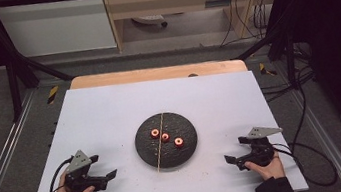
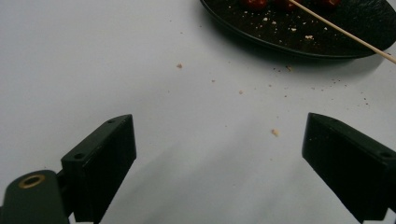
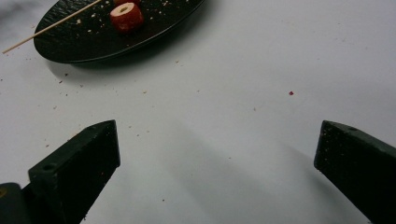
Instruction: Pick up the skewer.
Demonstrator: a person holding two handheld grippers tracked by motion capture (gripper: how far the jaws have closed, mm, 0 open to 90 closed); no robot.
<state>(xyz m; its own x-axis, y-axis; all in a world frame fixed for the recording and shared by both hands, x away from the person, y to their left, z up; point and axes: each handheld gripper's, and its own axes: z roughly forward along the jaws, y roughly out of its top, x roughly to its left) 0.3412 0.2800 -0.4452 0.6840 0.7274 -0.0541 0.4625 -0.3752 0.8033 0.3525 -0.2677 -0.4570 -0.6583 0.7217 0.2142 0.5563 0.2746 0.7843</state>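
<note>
No writing, label, brand or number can be read anywhere: the round black plate [image 1: 166,140], the white tabletop [image 1: 110,114] and the pale cabinets behind carry no legible marks.

white table cover [image 1: 111,119] | crumbs [image 2: 275,132] scattered | black frame [image 1: 13,72] behind

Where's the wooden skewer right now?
In the high view the wooden skewer lies across the black plate at mid-table, just left of the three red pieces, its near end overhanging the rim toward the person.
</note>
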